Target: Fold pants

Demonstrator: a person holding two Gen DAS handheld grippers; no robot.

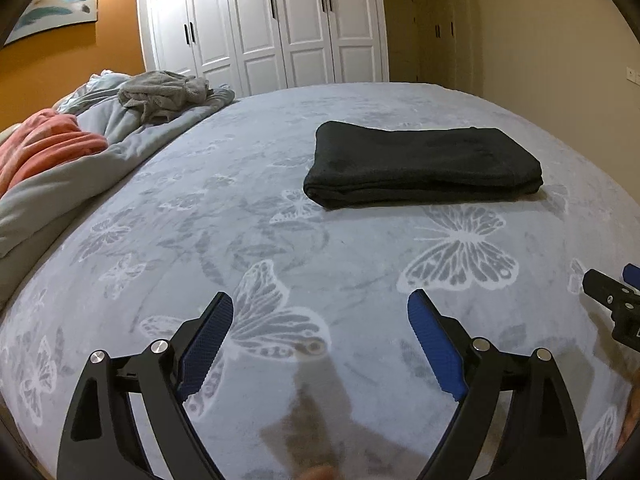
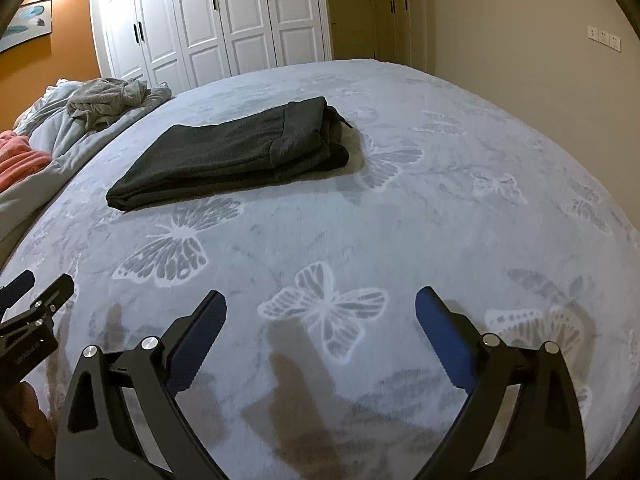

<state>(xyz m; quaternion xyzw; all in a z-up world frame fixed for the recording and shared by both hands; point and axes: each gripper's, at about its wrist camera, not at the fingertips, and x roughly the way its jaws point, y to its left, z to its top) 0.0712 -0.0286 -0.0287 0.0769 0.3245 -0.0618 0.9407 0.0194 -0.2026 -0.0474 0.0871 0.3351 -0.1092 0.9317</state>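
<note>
Pants [image 1: 424,164] of dark, nearly black fleecy cloth lie folded into a flat oblong bundle on the bed [image 1: 280,128], on its grey spread printed with pale butterflies. In the left wrist view the stacked layers show along the near edge, and the left end is rounded by the fold. In the right wrist view [image 2: 236,156] the right end looks thicker, with a band of cloth turned over the top and what may be a short cord end poking out beside it. The bundle sits well ahead of both grippers, toward the middle of the bed, touching neither.

Left gripper [image 1: 320,312] hangs over the bare spread, its blue-padded fingers [image 1: 208,344] spread wide, nothing between them. Right gripper [image 2: 320,308] likewise has its fingers released and far apart over a butterfly print, empty.

Crumpled grey bedding [image 1: 160,96] and a pink blanket [image 1: 48,140] are heaped along the far left side of the bed, well apart from the pants. White wardrobe doors [image 1: 260,20] stand behind
</note>
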